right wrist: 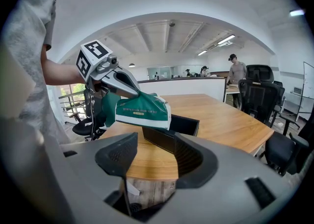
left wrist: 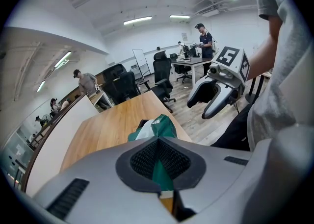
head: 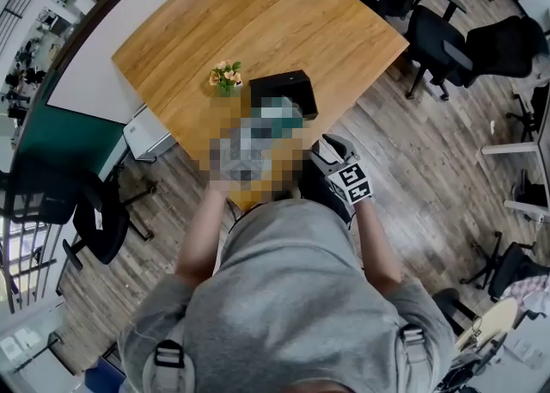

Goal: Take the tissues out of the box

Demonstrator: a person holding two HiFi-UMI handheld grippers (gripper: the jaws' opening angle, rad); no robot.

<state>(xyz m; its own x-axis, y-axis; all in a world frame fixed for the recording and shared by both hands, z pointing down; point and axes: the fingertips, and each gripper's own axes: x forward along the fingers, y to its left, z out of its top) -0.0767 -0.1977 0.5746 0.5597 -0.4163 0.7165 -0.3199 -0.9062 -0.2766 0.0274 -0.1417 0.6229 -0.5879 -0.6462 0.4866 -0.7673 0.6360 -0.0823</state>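
Tissue pack point(right wrist: 142, 112) clamped in left tool point(left wrist: 158, 164), above black box point(head: 288, 92)

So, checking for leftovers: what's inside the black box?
The black box shows only dark interior; its near end is covered by the green tissue pack in the left tool.

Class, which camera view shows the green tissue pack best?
The right gripper view: the green tissue pack shows side-on, printed face visible, held by the left gripper near the black box. The left gripper view shows only its end pinched between shut jaws. In the head view it is mostly blurred over.
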